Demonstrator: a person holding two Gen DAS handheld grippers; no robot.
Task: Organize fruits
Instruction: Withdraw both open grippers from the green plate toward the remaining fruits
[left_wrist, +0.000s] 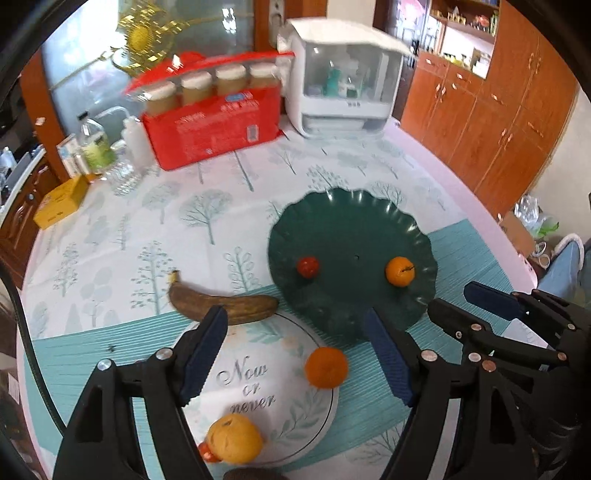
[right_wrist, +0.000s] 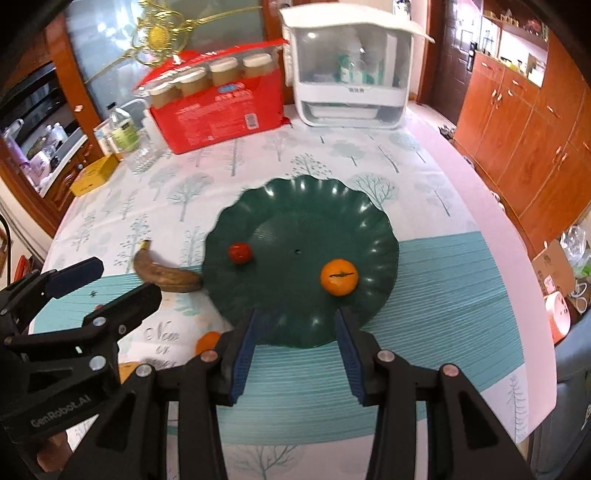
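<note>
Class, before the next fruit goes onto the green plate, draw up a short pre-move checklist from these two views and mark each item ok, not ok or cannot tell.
1. Left gripper empty, jaws apart: ok.
2. Right gripper empty, jaws apart: ok.
3. Green plate has free room beside the small red fruit and the orange: ok.
4. Loose orange on the white mat, unobstructed: ok.
5. Banana clear of the plate rim: cannot tell.
6. All fruit on the plate: not ok.

Green plate (right_wrist: 373, 236) holds tangerine (right_wrist: 338, 277), tomato (right_wrist: 239, 253); browned banana (right_wrist: 166, 275) beside it
</note>
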